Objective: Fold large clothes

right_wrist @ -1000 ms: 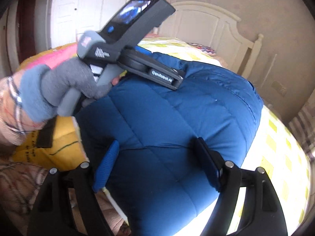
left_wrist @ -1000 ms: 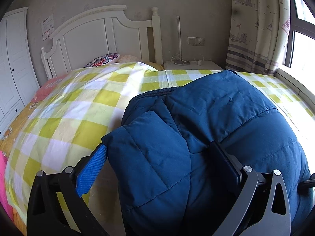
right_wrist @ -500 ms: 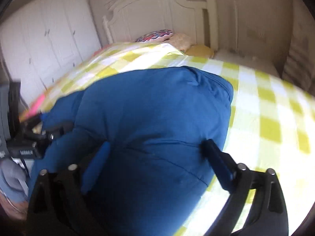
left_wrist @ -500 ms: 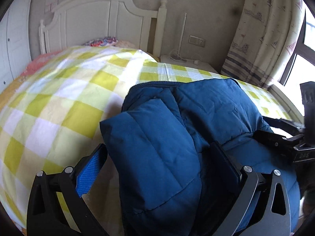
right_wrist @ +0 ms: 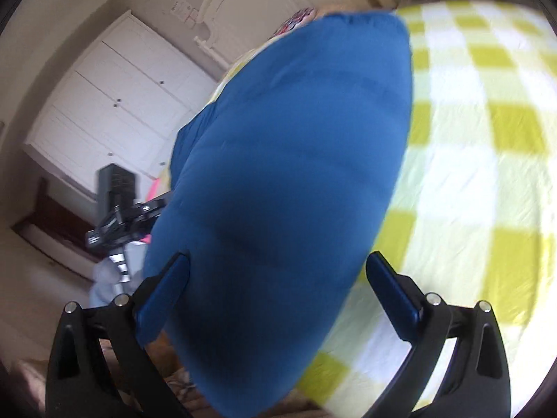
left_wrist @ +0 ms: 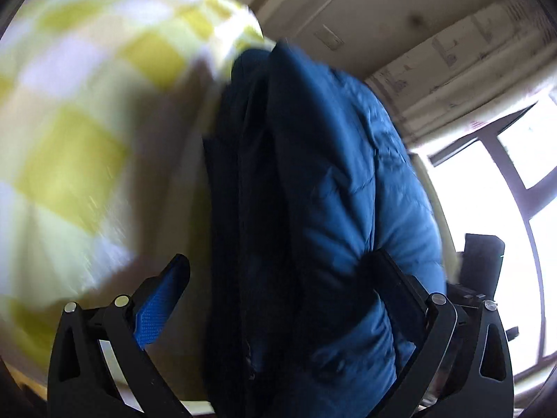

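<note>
Yellow-and-white checked cloth covers the bed (right_wrist: 487, 160), the largest thing in both views, and on it lies the folded blue padded jacket (right_wrist: 285, 174), its long axis running away from the cameras toward the white headboard (right_wrist: 250, 3). In the left wrist view the jacket's (left_wrist: 348, 188) stacked dark edges face left and its quilted blue top faces right, toward the bright window (left_wrist: 487, 230) and the patterned curtain (left_wrist: 463, 52). Both pictures are tilted and blurred, so finer folds cannot be made out. White wardrobe doors (right_wrist: 118, 104) stand at the left of the right wrist view, beyond the jacket, and a bit of a patterned pillow (right_wrist: 296, 21) shows near the headboard. The right gripper (right_wrist: 278, 289) has just been opening and its jaws stand wide apart, straddling the near end of the jacket; the right pad is clear of the cloth over the checked cover, while the left pad sits at the jacket's edge and whether it touches cannot be told. The left gripper (left_wrist: 278, 285) is also spread wide around the near end of the jacket: its blue left pad is well clear of the cloth, its dark right finger lies against the puffed blue side. Part of the left gripper's body (right_wrist: 122, 216) appears in the right wrist view, just beside the jacket's left edge.
</note>
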Tool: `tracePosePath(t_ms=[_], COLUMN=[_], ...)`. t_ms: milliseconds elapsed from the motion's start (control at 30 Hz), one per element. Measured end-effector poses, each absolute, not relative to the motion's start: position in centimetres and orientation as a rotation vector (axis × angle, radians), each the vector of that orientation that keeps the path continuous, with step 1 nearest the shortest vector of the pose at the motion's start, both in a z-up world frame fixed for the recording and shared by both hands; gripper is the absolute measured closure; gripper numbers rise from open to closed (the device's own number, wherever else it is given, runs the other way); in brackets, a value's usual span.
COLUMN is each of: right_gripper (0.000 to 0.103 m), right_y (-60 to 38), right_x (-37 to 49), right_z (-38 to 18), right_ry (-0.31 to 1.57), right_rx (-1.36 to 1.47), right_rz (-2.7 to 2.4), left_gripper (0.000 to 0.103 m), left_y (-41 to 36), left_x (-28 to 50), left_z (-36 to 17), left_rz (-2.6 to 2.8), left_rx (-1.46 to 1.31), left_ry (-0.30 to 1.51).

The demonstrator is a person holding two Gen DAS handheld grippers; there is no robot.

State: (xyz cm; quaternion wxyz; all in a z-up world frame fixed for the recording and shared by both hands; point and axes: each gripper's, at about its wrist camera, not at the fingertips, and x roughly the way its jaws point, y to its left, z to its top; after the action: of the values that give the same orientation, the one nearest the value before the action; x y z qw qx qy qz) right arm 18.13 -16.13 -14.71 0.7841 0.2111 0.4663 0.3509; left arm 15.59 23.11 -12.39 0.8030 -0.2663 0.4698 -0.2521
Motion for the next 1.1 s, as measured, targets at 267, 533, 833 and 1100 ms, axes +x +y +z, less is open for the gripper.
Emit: tracePosePath(t_ms=[267,533,833,1100], right_gripper=[0.002,0.032,0.043,0.026], right_y=[-14.8,-14.3,-18.6,-27.7], right_x=[18.8,16.0,17.3,29.6], right_z=[-15.9,-13.8,-6.6,-8.4], right_ry=[1.011,0.781,0.488,0.69], right_rx=[0.481,0.342,0.214,0.261], right_rz=[0.801,0.746,0.569,0.317], left_gripper=[0.004,0.026,0.026,0.024], left_y=[20.7,19.5,8.8,-1.3], left_x=[17.3,14.8,19.4,34.1], left_z=[-12.9,-11.6,-2.1,-7.2], left_rz=[-0.727,-0.748,-0.784,-0.645], left_rx=[-0.6,-0.606,-0.41,-0.41], left_ry=[1.04,0.861,0.613,0.891])
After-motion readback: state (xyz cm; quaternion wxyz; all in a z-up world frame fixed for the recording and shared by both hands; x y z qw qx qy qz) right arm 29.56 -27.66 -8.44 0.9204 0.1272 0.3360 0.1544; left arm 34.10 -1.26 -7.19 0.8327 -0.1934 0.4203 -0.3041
